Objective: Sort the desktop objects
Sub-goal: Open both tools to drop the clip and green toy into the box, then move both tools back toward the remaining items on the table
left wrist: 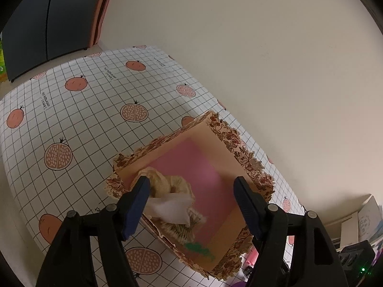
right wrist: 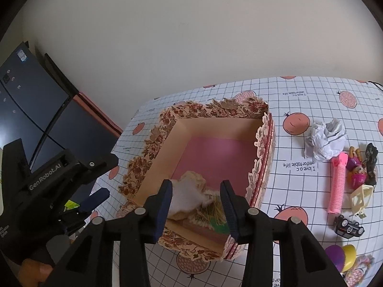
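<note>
Beside the floral box [right wrist: 210,119], crumpled paper [right wrist: 324,141], pink roller [right wrist: 337,186] — toy car [right wrist: 348,227]

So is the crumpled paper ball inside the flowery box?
No, the crumpled paper ball lies on the tablecloth outside the flowery box, off to its right beside the pink toy.

white grid tablecloth with orange pomegranate prints [left wrist: 100,110], plain cream wall behind [left wrist: 263,59], dark computer tower at left [right wrist: 28,110], salmon-coloured strip beside it [right wrist: 100,112], black device with green light, lower right [left wrist: 359,260]
</note>
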